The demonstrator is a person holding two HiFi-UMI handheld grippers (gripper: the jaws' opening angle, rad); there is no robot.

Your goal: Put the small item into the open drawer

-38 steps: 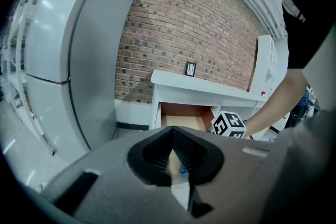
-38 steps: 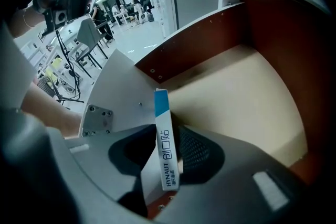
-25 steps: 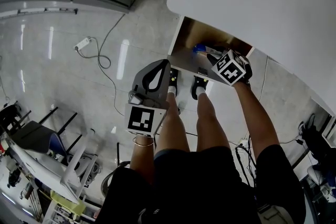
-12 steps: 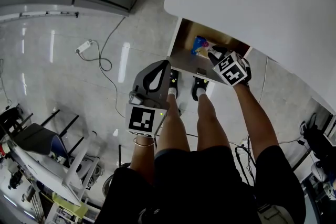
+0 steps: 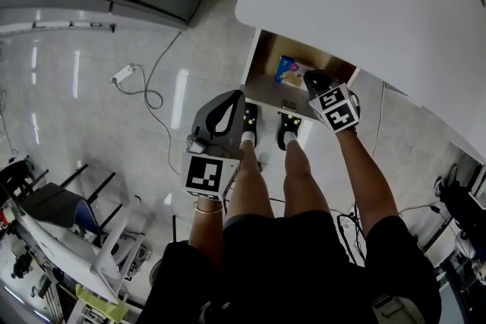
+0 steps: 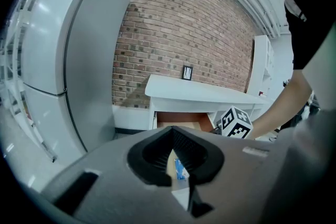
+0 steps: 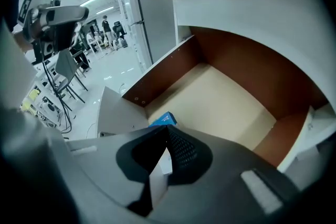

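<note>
The small item [image 5: 289, 70] lies on the floor of the open drawer [image 5: 264, 80]; the right gripper [image 5: 315, 79] hovers over the drawer's front edge, jaws together, empty; the left gripper [image 5: 242, 94], clenched on nothing, hangs apart from the drawer; placing looks done; only withdrawal remains.

A glossy pale grey tiled floor [image 5: 91, 110] mirrors long streaks of light, and a white power strip with its cable [image 5: 121, 69] lies on it. A white rounded tabletop [image 5: 364, 4] stands against a red brick wall [image 6: 178, 34], near a tall grey metal cabinet [image 6: 68, 50].
</note>
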